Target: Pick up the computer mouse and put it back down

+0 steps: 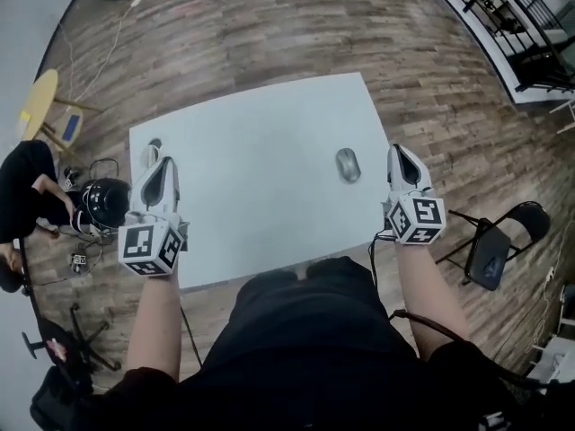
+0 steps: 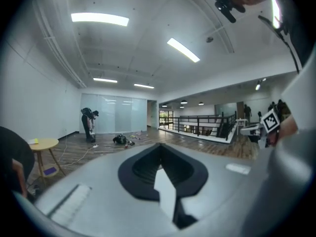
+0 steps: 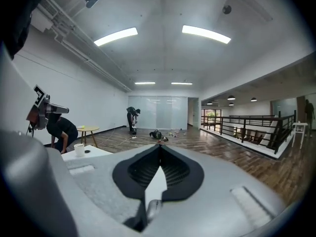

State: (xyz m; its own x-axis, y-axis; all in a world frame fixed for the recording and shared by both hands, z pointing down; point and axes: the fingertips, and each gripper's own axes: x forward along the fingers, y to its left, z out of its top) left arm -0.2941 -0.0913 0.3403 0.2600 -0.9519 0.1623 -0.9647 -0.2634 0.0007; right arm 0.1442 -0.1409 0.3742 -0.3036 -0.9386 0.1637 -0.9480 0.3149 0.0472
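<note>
Both pairs of jaws are pressed fully together with nothing between them. The left gripper (image 1: 163,169) hangs at the left edge of the table and the right gripper (image 1: 402,158) at its right edge, each pointing out across the room rather than down at the work. The computer mouse (image 1: 348,164) lies flat on the white table (image 1: 260,205), just beside the right gripper toward the table's middle, touched by neither. It looks like a light, rigid plastic shell with a smooth domed back that pads could slide off, so the sound hold is probably low across its two sides near the waist, with gentle pressure; the right gripper's jaws would first have to open wider than the mouse's body and tilt down
</note>
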